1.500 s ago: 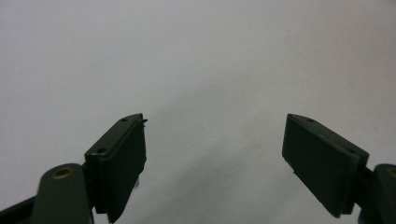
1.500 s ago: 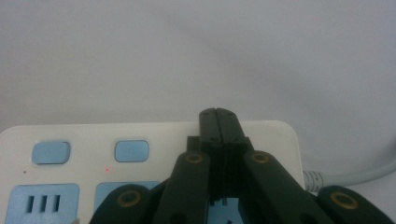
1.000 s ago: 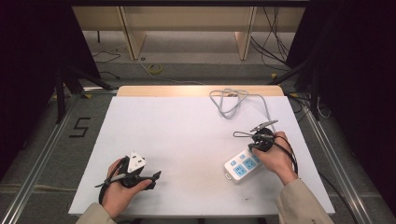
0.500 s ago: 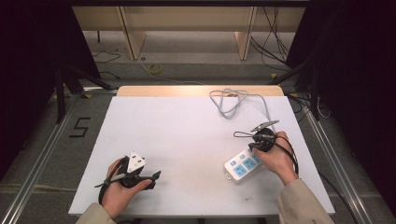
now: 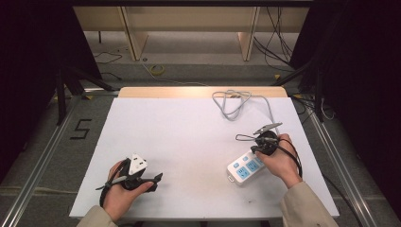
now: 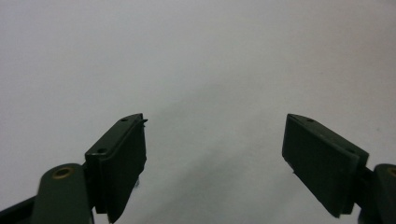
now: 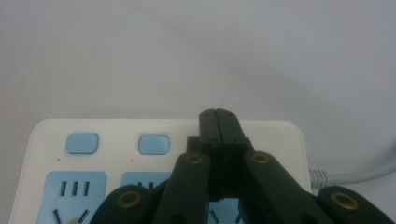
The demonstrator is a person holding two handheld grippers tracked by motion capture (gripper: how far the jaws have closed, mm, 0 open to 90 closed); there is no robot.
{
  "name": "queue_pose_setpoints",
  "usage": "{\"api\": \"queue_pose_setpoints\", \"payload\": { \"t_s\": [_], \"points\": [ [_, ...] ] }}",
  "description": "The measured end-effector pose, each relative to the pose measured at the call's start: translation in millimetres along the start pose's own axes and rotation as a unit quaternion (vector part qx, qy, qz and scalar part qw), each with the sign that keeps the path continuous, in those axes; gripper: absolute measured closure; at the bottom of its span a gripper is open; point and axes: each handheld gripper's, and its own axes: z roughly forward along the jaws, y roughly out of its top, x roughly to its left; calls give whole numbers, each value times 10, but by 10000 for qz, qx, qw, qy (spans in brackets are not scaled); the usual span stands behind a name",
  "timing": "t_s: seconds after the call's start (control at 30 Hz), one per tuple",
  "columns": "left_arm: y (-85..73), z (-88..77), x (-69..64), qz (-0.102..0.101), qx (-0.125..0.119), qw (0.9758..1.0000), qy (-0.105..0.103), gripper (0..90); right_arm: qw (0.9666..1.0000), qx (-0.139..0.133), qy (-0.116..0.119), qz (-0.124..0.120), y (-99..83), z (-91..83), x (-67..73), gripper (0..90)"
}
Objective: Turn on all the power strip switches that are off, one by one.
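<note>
From my seat the power strip [image 7: 163, 140] looks like smooth white plastic with a faint sheen, its sockets and buttons a matt pale blue. Just behind it, my right gripper [image 7: 219, 116] shows matt black plastic jaws with small brass-coloured rivets. The table [image 5: 189, 132] under the strip reads as a matt white sheet, smooth, with a bare wood strip along its far edge. The strip's grey cable [image 5: 236, 101] looks rubbery and dull.
</note>
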Motion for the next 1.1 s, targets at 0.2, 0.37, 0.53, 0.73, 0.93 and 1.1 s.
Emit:
{"api": "queue_pose_setpoints", "payload": {
  "t_s": [0.2, 0.37, 0.53, 0.73, 0.93, 1.1],
  "points": [
    [1, -1, -1, 5, -4, 10000, 5, 216, 10000, -25, 43, -15, 2, -26, 24, 900],
    [2, -2, -1, 4, -4, 10000, 9, 216, 10000, -21, 65, -71, 16, -36, 57, 900],
    [2, -5, 0, 10, -6, 10000, 13, 216, 9999, -6, 88, -114, 21, -41, 91, 900],
    [2, -4, -2, 9, -6, 10000, 9, 216, 9998, -10, 125, -172, 33, -56, 134, 900],
    [2, -5, -2, 10, -8, 10000, 13, 217, 9996, -3, 160, -221, 40, -60, 172, 900],
    [3, -6, -1, 11, -7, 10000, 17, 216, 9995, 9, 205, -257, 50, -63, 212, 900]
  ]
}}
